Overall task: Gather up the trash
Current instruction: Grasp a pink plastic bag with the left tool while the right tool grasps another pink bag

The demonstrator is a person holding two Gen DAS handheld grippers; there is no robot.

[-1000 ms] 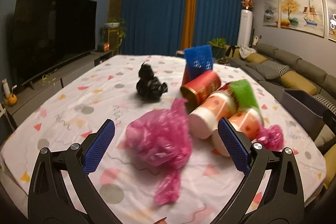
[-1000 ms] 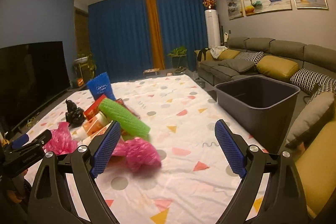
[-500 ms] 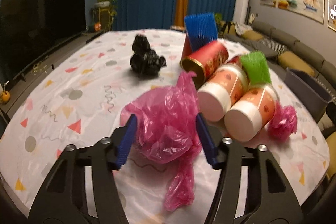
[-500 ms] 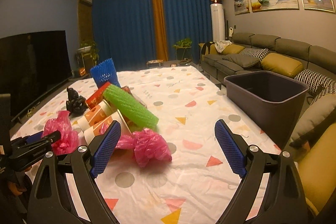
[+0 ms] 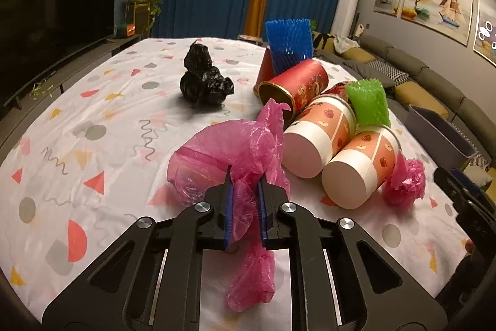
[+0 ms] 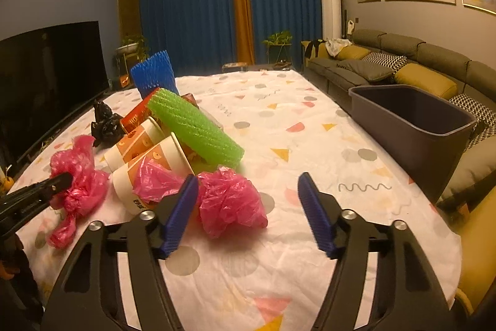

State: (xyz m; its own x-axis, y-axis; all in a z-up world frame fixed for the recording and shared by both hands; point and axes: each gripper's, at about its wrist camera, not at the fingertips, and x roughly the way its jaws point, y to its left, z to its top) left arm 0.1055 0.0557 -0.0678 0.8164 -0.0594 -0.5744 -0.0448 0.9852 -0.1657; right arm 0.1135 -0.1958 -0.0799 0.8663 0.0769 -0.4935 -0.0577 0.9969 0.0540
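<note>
My left gripper (image 5: 245, 185) is shut on a crumpled pink plastic bag (image 5: 229, 151); the bag bulges above the blue pads and its tail hangs below them. The same pink bag (image 6: 77, 176) shows at the left of the right wrist view, pinched by the left gripper (image 6: 66, 177). My right gripper (image 6: 248, 191) stands open above the tablecloth, just right of a second pink bag wad (image 6: 231, 200). Two paper cups (image 5: 325, 141) lie on their sides beside the held bag. The grey bin (image 6: 412, 120) stands off the table's right edge.
A black bag knot (image 5: 203, 82), a red can (image 5: 294, 86), a blue foam net (image 5: 290, 44) and a green foam net (image 6: 195, 126) lie on the patterned tablecloth (image 6: 279, 253). A sofa (image 6: 434, 67) runs along the right; a TV (image 5: 52, 8) is at left.
My left gripper moved forward and closed its jaws on the pink bag. The right gripper came lower and nearer to the second pink wad, still open.
</note>
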